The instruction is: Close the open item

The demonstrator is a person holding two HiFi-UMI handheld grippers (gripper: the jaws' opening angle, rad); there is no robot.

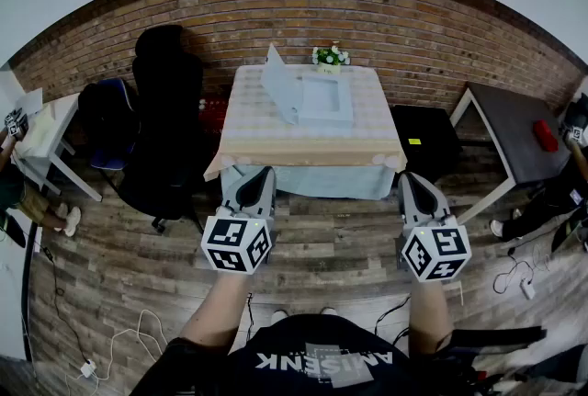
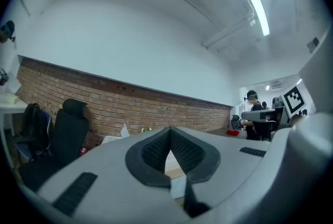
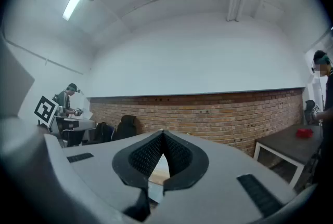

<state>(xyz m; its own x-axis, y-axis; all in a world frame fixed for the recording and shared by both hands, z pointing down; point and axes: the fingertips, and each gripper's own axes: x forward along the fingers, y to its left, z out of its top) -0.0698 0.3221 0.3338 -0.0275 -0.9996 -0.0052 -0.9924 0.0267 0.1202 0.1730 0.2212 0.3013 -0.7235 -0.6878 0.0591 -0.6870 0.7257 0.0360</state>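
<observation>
A person is standing on a wooden floor and holding a gripper in each hand, seen from a head camera looking down. The left gripper (image 1: 266, 172) and the right gripper (image 1: 405, 175) are both pointing level toward a table (image 1: 241, 144) ahead. Each gripper's own view is showing its jaws pressed together with nothing between them.

The table is carrying a pale cloth and standing against a brick wall. The laptop (image 1: 326, 102) is sitting open on it, well apart from both grippers. Its lid (image 1: 278, 80) is standing tilted at the left side of the base, so the laptop seems to be lying sideways to the person. A small flower pot (image 1: 330, 57) is sitting just behind the laptop, and a black office chair (image 1: 168, 123) is standing left of the table.

Closing has not begun, and the step in hand looks like the approach. To do it well, the person probably needs to be walking up to the table's near edge first. Closed jaws should suit the job, since the lid wants a push rather than a grip. The left gripper looks better placed to be pressing the lid's outer face near its top edge, swinging it down to the right onto the base. The right gripper could be steadying the base against sliding on the cloth. Lowering slowly at the end would avoid a slam.
</observation>
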